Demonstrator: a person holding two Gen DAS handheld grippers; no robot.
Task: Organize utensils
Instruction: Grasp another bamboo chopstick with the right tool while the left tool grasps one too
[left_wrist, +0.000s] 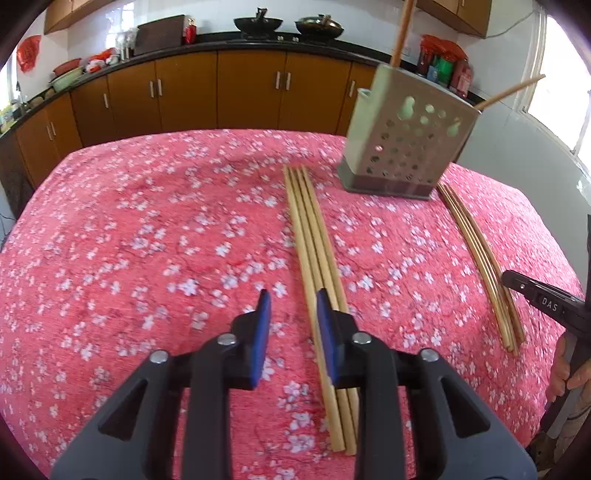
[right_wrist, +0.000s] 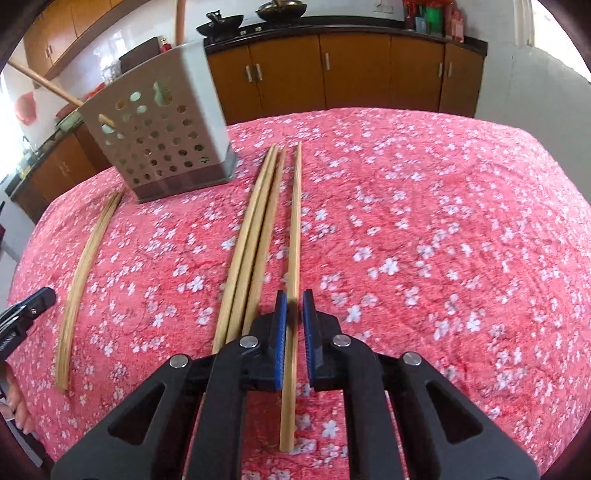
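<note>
One chopstick (right_wrist: 293, 236) lies between the right claw's (right_wrist: 294, 301) closed pads — clamped.

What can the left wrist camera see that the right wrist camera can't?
Only the left wrist view shows the left gripper up close, with bare cloth between its pads. Only the right wrist view shows the right gripper shut on a single chopstick. Both show the perforated holder, the pink flowered tablecloth, two chopstick groups and the brown cabinets.

A pink flowered cloth (left_wrist: 147, 229) covers the bench — behind it, brown cabinets (left_wrist: 251, 92) and two dark woks (left_wrist: 258, 24) on the black counter (left_wrist: 221, 38).
</note>
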